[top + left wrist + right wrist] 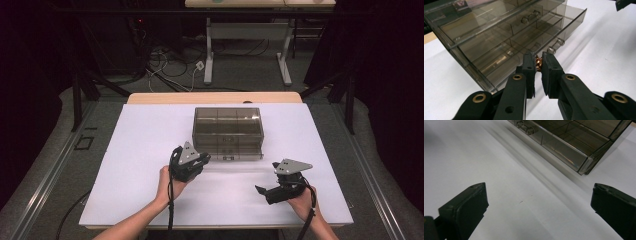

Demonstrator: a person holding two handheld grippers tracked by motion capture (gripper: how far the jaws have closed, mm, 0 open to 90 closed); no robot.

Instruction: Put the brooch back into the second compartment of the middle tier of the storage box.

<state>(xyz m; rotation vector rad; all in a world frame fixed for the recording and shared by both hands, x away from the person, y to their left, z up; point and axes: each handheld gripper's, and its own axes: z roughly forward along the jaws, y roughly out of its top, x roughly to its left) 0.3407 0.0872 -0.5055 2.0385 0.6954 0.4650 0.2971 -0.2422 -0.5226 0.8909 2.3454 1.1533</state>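
Smoky plastic drawer box (228, 125), bottom drawer (524, 47) out (compartments look empty), left gripper (538, 62) pinching small gold item (538, 62), right gripper (536, 202) jaws spread

Smoke-grey box, black grippers, white table

The drawer box (228, 131) is clear smoky grey-brown plastic, its dividers showing through. The table (130, 165) under it is plain white, with a pale wood edge behind the box. In front of the box, the left gripper (538, 65) is matt black with brass-coloured rivets; between its pads sits a small coppery-gold thing (538, 63), perhaps metal. The right gripper (537, 202) is black too.
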